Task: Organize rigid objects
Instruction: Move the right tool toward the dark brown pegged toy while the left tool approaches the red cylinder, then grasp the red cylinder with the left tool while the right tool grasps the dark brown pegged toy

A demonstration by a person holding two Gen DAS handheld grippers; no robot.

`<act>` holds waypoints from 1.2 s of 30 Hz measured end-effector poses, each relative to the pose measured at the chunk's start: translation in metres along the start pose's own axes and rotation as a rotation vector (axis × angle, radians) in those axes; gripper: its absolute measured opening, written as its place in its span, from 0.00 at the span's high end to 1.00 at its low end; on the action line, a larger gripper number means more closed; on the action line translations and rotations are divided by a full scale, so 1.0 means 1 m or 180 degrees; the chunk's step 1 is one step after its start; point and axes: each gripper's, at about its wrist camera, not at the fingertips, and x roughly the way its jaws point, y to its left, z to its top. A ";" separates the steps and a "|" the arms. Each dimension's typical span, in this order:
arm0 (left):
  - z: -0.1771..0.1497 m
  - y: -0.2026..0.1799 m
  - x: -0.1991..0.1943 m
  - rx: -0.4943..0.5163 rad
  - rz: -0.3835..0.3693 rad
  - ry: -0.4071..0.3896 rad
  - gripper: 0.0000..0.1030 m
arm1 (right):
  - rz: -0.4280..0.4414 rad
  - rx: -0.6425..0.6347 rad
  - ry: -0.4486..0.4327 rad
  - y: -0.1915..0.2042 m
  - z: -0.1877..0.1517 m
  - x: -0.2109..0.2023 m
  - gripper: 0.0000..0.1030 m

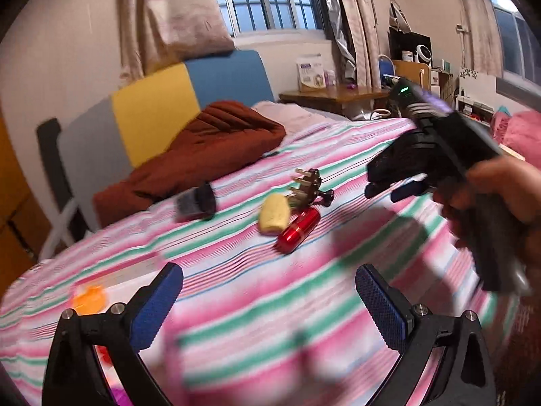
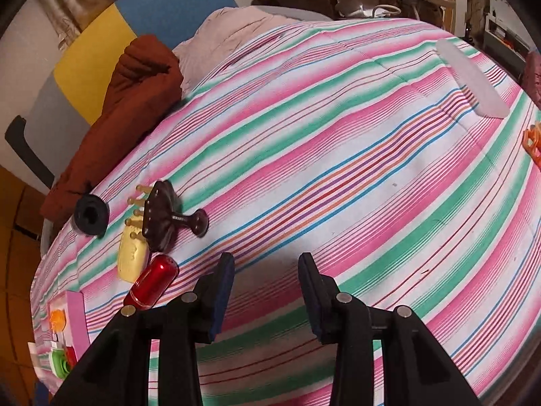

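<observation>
Several small items lie in a cluster on the striped bedspread [image 2: 338, 169]: a red metallic cylinder [image 1: 299, 228] [image 2: 152, 284], a pale yellow block [image 1: 274, 216] [image 2: 132, 257], a dark brown pronged comb [image 1: 311, 186] [image 2: 165, 216] and a black cylinder [image 1: 196, 203] [image 2: 91, 215]. My left gripper [image 1: 270, 304] is open wide over bare bedspread, nearer to me than the cluster. My right gripper [image 2: 267, 270] [image 1: 389, 191], held by a hand [image 1: 500, 189], hovers just right of the red cylinder, jaws a little apart with nothing between them.
A pink box [image 2: 76, 318] with orange and green pieces sits at the bed's near left edge. A translucent white lid [image 2: 473, 81] and an orange clip [image 2: 532, 142] lie far right. A rust-brown quilt [image 1: 209, 145] is bunched by the headboard, and a wooden side table [image 1: 334, 96] stands beyond.
</observation>
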 end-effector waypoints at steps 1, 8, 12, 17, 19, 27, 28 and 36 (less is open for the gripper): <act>0.005 0.001 0.015 -0.0045 -0.0041 0.0040 0.02 | -0.0025 0.0025 -0.0024 -0.002 0.001 -0.002 0.62; 0.025 -0.002 0.096 -0.0119 -0.0147 0.0376 0.22 | 0.0013 0.0388 0.0020 -0.022 0.005 0.001 0.62; 0.026 -0.015 0.121 0.0057 -0.0240 0.0459 0.33 | 0.0113 0.0524 0.0116 -0.026 0.004 0.006 0.62; 0.023 -0.028 0.137 0.0241 -0.0381 0.0649 0.66 | 0.0125 0.0406 0.0070 -0.020 0.005 0.003 0.62; 0.021 -0.030 0.135 0.0280 -0.0420 0.0621 0.71 | 0.0129 0.0336 0.0065 -0.015 0.005 0.003 0.62; -0.001 -0.035 0.105 0.0431 -0.0354 0.0518 0.74 | 0.0627 0.0386 0.0092 -0.010 0.007 0.005 0.62; -0.003 -0.034 0.102 0.0417 -0.0329 0.0515 0.74 | 0.0756 0.0427 0.0127 -0.009 0.006 0.007 0.62; -0.025 -0.017 0.077 0.0102 -0.0160 0.0487 0.74 | 0.0375 -0.0087 0.0063 0.020 0.007 0.014 0.62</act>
